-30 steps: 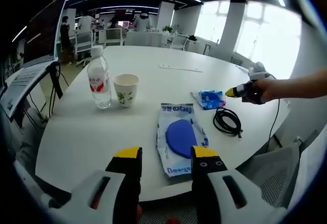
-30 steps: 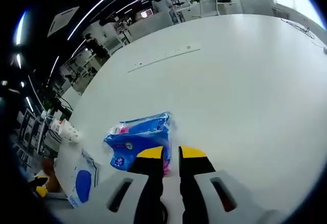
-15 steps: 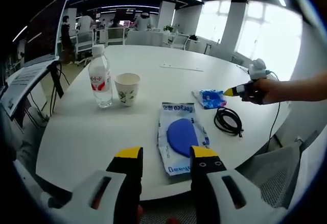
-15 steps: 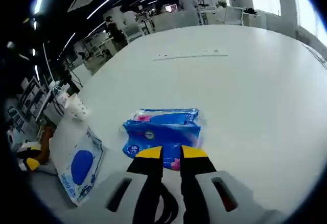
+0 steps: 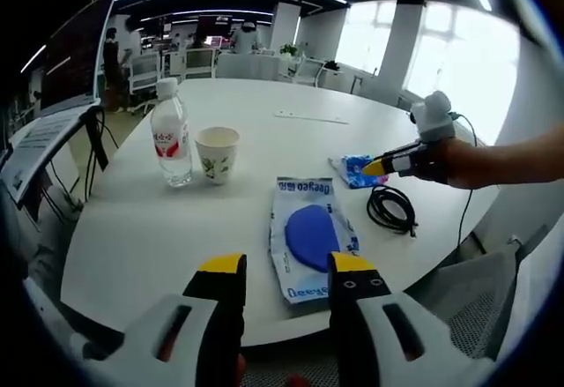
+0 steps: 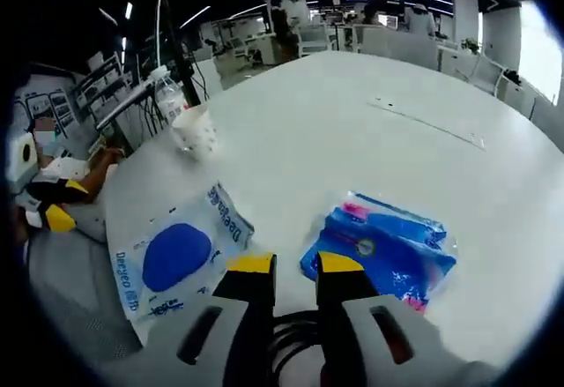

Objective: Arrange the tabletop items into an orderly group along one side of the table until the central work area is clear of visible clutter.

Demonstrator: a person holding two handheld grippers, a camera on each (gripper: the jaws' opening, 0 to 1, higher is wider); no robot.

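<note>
On the round white table (image 5: 132,228) stand a water bottle (image 5: 170,136) and a paper cup (image 5: 217,153). A white packet with a blue disc (image 5: 308,233) lies nearer me, with a blue tissue pack (image 5: 357,169) and a coiled black cable (image 5: 392,209) to its right. My left gripper (image 5: 286,268) hangs open off the table's near edge, holding nothing. A hand (image 5: 454,160) holds my right gripper (image 5: 374,168) low at the tissue pack. In the right gripper view its jaws (image 6: 295,264) stand a little apart over the cable (image 6: 291,338), beside the tissue pack (image 6: 383,250) and the packet (image 6: 172,259).
A thin flat strip (image 5: 310,118) lies far back on the table. A laptop on a stand (image 5: 53,96) rises at the left, with cords hanging by it. Office desks, chairs and people fill the background. The cup (image 6: 196,130) and bottle (image 6: 167,96) sit near the far edge.
The right gripper swung round and shifted left over the cable toward the tissue pack, and its jaws parted slightly. The left gripper and the table items stayed put.
</note>
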